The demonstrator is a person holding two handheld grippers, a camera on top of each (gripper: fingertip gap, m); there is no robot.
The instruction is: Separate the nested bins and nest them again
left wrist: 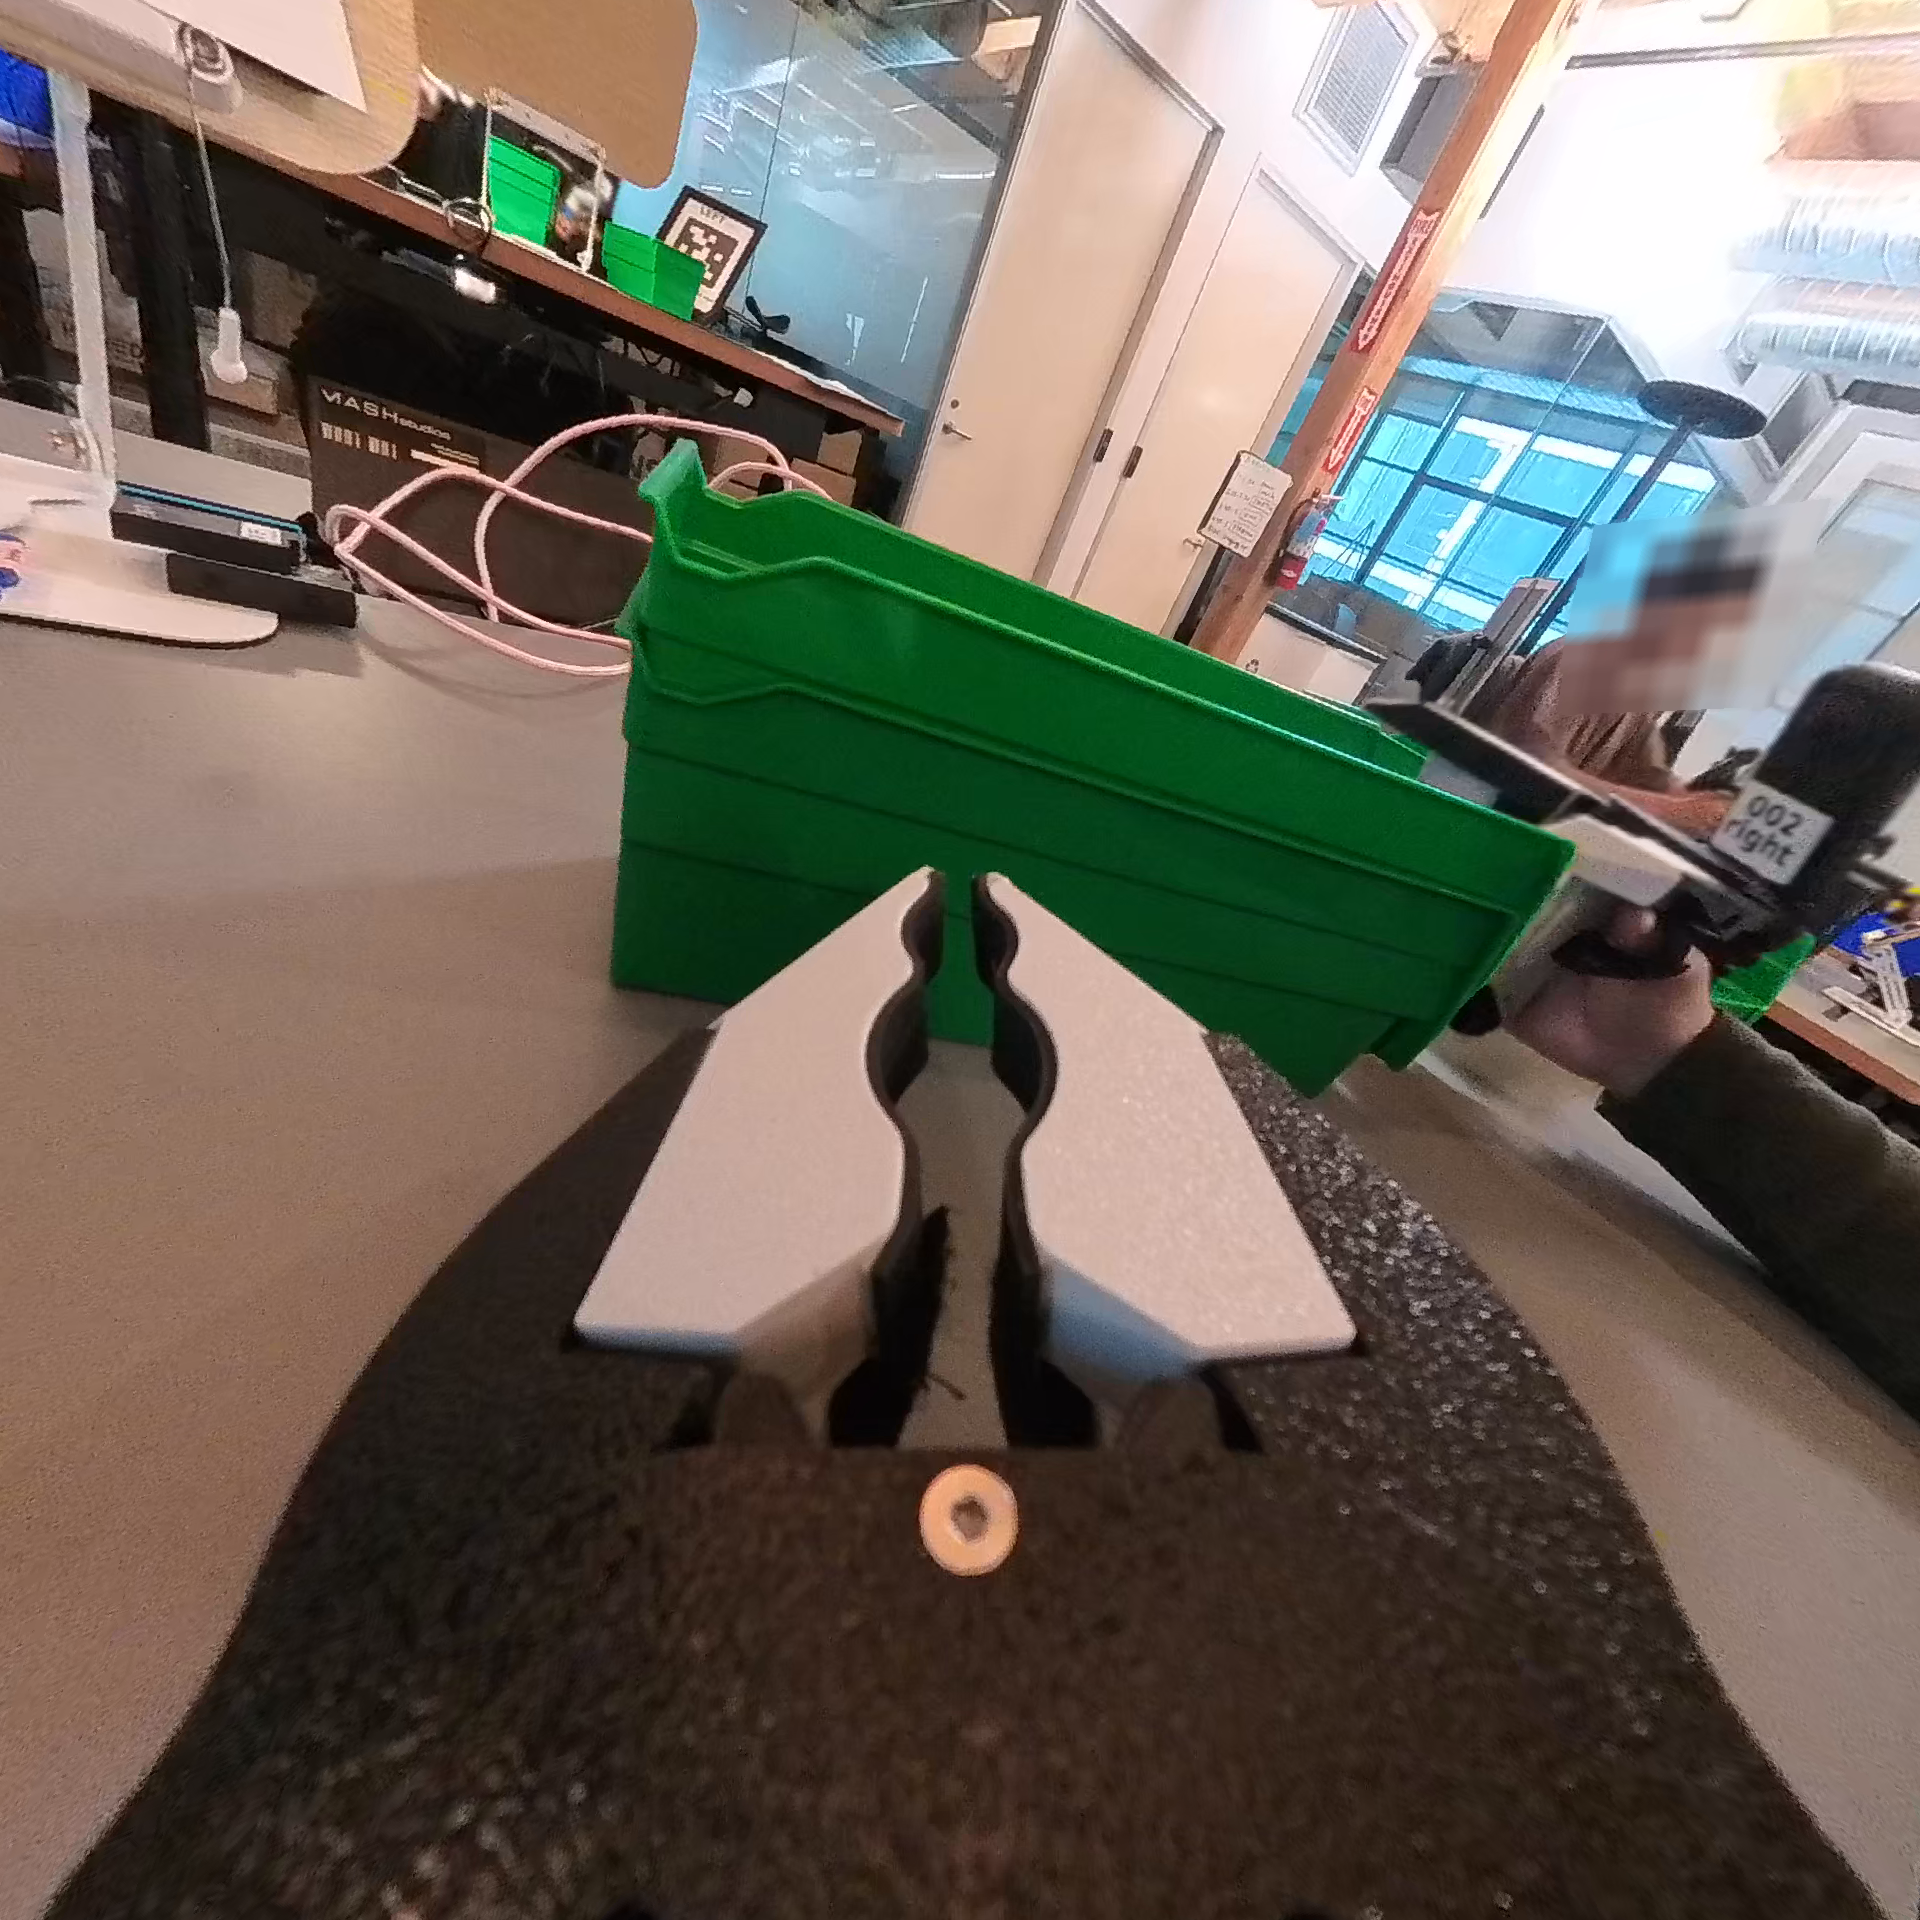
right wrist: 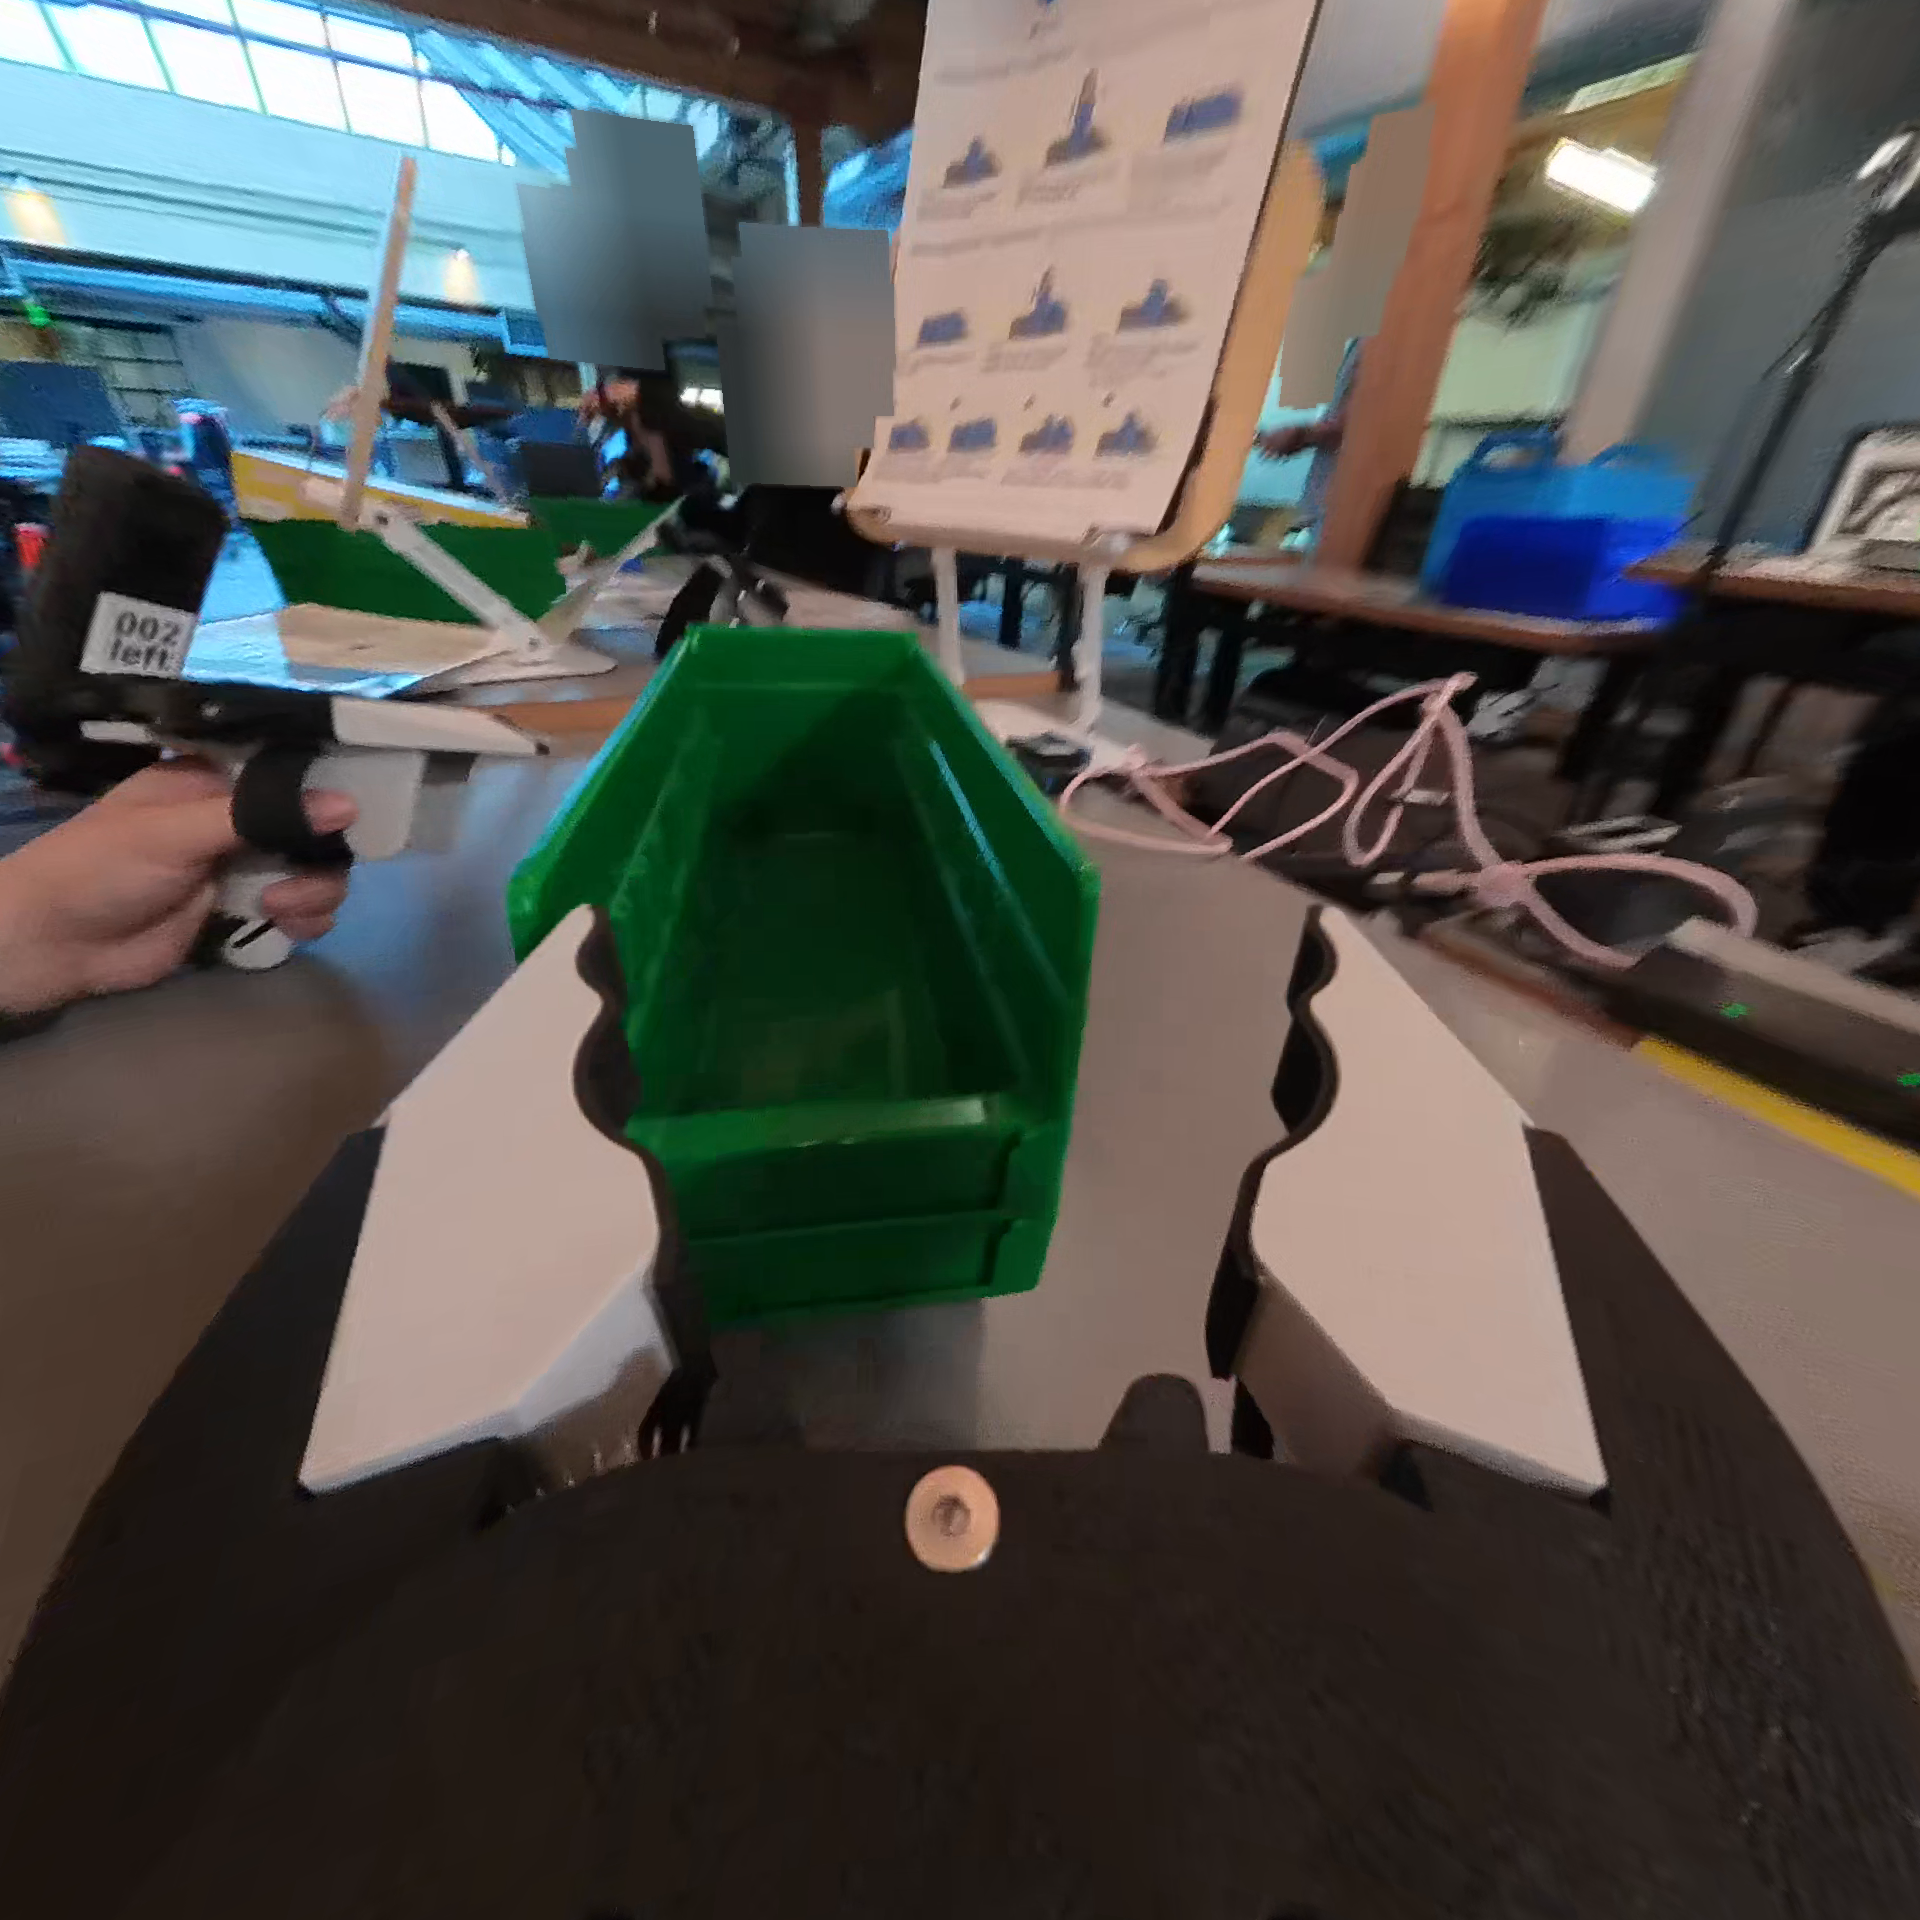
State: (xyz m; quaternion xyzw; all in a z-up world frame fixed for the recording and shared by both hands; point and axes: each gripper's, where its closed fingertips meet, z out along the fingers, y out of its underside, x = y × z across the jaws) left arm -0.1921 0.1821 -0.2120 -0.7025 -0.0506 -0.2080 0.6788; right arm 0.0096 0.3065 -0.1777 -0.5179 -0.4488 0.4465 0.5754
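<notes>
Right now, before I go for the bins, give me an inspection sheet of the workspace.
Surface: grey table, bare near the bins.
Job's things: green nested bins, still stacked, upright.
Clutter: black boxes and a white stand base at the far edge.
Grippers: left hand-held gripper nearly closed, empty, beside the stack; right hand-held gripper open at the stack's low front end.
Cables: pink cord looped behind the bins.
Surroundings: desks, instruction board, other green bins.

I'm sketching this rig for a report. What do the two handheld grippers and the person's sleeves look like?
Both grippers, left gripper and right gripper, have a rough black body, a silver screw at its middle, and pale grey jaws lined with wavy black pads. Each black handle carries a white label. The right arm's sleeve is dark.
</notes>
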